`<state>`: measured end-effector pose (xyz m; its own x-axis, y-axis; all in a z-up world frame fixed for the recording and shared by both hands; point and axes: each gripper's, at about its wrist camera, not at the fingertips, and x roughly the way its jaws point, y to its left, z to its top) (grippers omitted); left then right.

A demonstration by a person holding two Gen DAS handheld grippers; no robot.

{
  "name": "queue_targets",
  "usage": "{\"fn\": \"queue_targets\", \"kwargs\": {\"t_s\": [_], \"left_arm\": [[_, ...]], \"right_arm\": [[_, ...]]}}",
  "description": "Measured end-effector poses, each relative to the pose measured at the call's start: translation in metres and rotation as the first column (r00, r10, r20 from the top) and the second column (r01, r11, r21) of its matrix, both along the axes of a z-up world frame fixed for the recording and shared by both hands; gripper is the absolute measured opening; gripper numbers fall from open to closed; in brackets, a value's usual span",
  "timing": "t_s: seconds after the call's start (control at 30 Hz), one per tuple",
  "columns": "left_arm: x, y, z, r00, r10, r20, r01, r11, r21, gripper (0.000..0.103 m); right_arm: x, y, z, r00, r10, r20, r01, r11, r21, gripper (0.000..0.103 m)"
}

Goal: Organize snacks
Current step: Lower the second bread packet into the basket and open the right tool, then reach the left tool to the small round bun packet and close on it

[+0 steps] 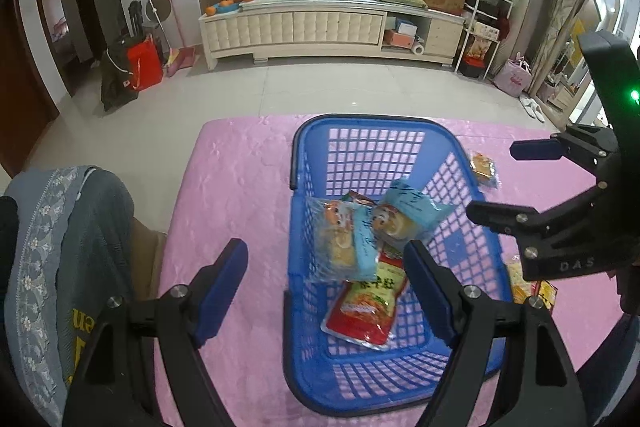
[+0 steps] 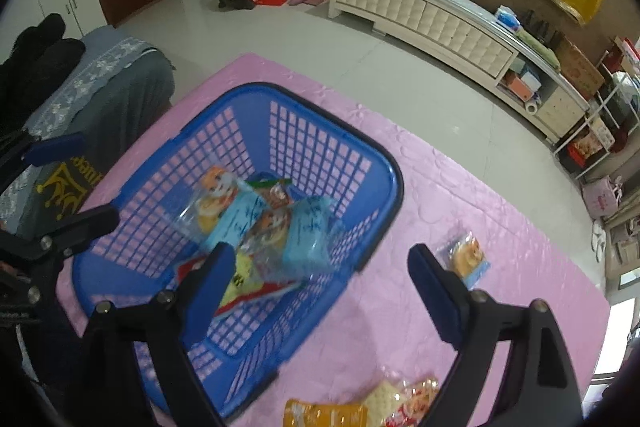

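A blue plastic basket (image 1: 308,155) (image 2: 384,163) stands on the pink tablecloth (image 1: 232,179) (image 2: 480,211). In it lie two light-blue cake packets (image 1: 344,243) (image 2: 224,211), one of them tilted (image 1: 404,215) (image 2: 296,239), over a red snack pouch (image 1: 364,311). My left gripper (image 1: 326,287) (image 2: 76,185) hangs open over the basket's near left wall, holding nothing. My right gripper (image 2: 324,287) (image 1: 504,183) stands open above the basket's right rim, with nothing between its pads. A small cake packet (image 1: 484,167) (image 2: 466,259) lies on the cloth to the right of the basket.
Yellow and orange snack packets (image 2: 360,407) (image 1: 528,283) lie near the table's front right. A chair draped in grey cloth (image 1: 60,247) (image 2: 120,79) stands against the table's left side. Beyond the table's far edge are tiled floor and a white cabinet (image 1: 320,27).
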<state>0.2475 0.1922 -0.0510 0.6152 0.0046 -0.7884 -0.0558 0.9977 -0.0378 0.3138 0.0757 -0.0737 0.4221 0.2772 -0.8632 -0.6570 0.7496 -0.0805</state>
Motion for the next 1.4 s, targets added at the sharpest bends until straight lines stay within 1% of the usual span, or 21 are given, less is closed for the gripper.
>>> {"fn": "queue_targets", "kwargs": {"t_s": [0.07, 0.23, 0.33, 0.5, 0.57, 0.67, 0.77, 0.9, 1.1, 1.33, 1.4], "left_arm": [[-0.008, -0.007, 0.007, 1.0, -0.001, 0.01, 0.001, 1.0, 0.001, 0.078], [-0.021, -0.022, 0.021, 1.0, -0.011, 0.023, 0.011, 1.0, 0.0, 0.078], [-0.027, -0.035, 0.03, 0.999, -0.019, 0.029, 0.019, 1.0, 0.009, 0.078], [-0.03, -0.063, 0.042, 0.998, -0.056, 0.037, 0.055, 0.998, 0.029, 0.078], [-0.028, -0.079, 0.045, 0.996, -0.078, 0.04, 0.077, 0.996, 0.042, 0.079], [-0.023, -0.104, 0.046, 0.993, -0.113, 0.043, 0.11, 0.993, 0.052, 0.082], [-0.012, -0.129, 0.044, 0.989, -0.147, 0.034, 0.145, 0.988, 0.049, 0.082], [0.006, -0.165, 0.038, 0.98, -0.197, 0.021, 0.196, 0.98, 0.042, 0.082], [0.035, -0.207, 0.022, 0.966, -0.257, -0.032, 0.258, 0.964, 0.065, 0.082], [0.079, -0.225, 0.005, 0.959, -0.267, -0.1, 0.275, 0.959, 0.075, 0.082], [0.097, -0.23, -0.002, 0.958, -0.261, -0.12, 0.272, 0.957, 0.095, 0.082]], "right_arm": [[-0.008, -0.008, 0.004, 1.0, -0.002, 0.0, 0.002, 1.0, 0.004, 0.091], [-0.022, -0.035, 0.017, 0.999, -0.018, -0.027, 0.02, 0.997, 0.073, 0.091], [-0.031, -0.056, 0.025, 0.999, -0.037, -0.022, 0.039, 0.995, 0.096, 0.091], [-0.034, -0.098, 0.033, 0.996, -0.071, -0.053, 0.078, 0.984, 0.157, 0.091], [-0.037, -0.115, 0.036, 0.995, -0.088, -0.048, 0.095, 0.981, 0.168, 0.091], [-0.037, -0.139, 0.038, 0.991, -0.111, -0.07, 0.124, 0.971, 0.206, 0.091], [-0.035, -0.16, 0.037, 0.988, -0.137, -0.075, 0.151, 0.962, 0.227, 0.091], [-0.027, -0.184, 0.033, 0.98, -0.181, -0.082, 0.195, 0.955, 0.222, 0.091], [-0.008, -0.221, 0.022, 0.965, -0.241, -0.103, 0.258, 0.941, 0.218, 0.091], [0.021, -0.251, 0.0, 0.949, -0.286, -0.134, 0.308, 0.929, 0.204, 0.091], [0.031, -0.257, -0.007, 0.944, -0.295, -0.15, 0.321, 0.927, 0.196, 0.091]]}}
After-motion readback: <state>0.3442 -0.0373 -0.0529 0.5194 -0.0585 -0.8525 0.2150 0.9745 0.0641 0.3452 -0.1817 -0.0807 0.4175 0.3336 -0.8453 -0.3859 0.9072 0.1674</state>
